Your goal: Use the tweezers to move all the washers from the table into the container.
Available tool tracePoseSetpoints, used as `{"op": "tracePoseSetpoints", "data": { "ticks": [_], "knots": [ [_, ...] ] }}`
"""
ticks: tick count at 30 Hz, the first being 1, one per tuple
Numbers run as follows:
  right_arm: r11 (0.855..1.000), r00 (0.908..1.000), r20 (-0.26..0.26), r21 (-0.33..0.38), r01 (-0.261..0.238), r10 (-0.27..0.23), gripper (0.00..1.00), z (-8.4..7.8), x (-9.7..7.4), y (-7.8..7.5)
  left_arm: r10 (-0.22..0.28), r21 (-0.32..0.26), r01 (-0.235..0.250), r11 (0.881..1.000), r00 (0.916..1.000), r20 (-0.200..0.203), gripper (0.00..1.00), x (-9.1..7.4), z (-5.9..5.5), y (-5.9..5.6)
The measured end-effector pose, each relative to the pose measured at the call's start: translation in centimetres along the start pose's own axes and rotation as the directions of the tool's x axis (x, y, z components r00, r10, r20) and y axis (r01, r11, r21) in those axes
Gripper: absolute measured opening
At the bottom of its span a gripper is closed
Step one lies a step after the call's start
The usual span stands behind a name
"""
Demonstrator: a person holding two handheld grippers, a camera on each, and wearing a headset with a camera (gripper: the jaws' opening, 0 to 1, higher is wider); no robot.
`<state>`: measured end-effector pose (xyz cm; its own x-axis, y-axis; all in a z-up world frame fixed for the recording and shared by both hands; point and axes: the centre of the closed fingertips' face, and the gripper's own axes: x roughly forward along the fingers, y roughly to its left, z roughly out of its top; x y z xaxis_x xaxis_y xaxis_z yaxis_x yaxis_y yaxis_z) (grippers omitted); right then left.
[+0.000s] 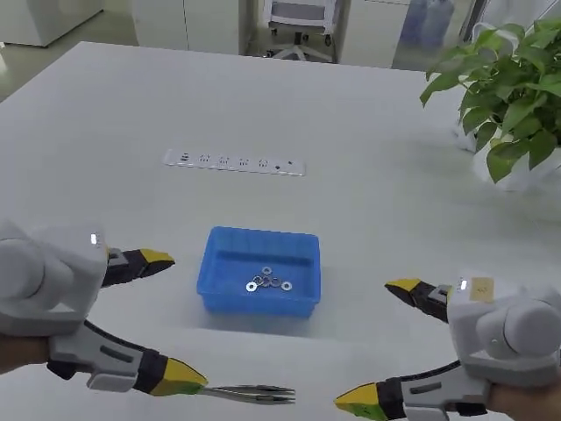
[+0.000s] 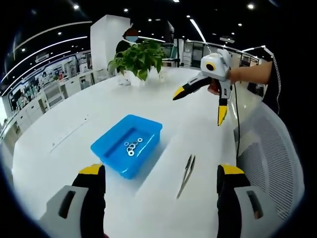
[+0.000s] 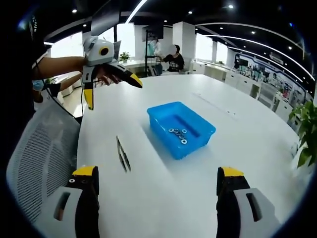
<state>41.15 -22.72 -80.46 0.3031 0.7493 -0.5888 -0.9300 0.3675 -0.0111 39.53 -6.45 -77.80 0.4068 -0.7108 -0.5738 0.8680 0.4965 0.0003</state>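
Blue plastic, shallow and rectangular, the container sits on the pale white table with a small cluster of silver metal washers lying on its floor. I can make out no washer on the bare tabletop around it, though one so small could escape these views. The slim silver metal tweezers lie flat on the table, on the person's side of the container and apart from it, with nothing gripping them.

Judged from this, the moving step looks finished or close to it. The next move calls for a check of the tabletop for strays. If one turns up, the tweezers must be pinched near their middle and lifted without sliding away.

The left gripper hovers above the table to the left of the container, its yellow-tipped jaws spread wide, empty, and pointing inward. In the head view its lower jaw tip sits just beside the tweezers' handle end. The right gripper mirrors it on the other side, jaws likewise spread wide, empty, and aimed inward.
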Motion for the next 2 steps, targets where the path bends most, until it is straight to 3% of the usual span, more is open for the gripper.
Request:
{"op": "tracePoseSetpoints", "data": {
  "ticks": [2],
  "knots": [
    [1.000, 1.0000, -0.004, 0.000, 0.003, -0.003, 1.00, -0.17, -0.03, 0.01, -0.009, 0.003, 0.009, 1.000, 0.9999, -0.014, 0.99, -0.02, -0.21, -0.17]
  ]
}}
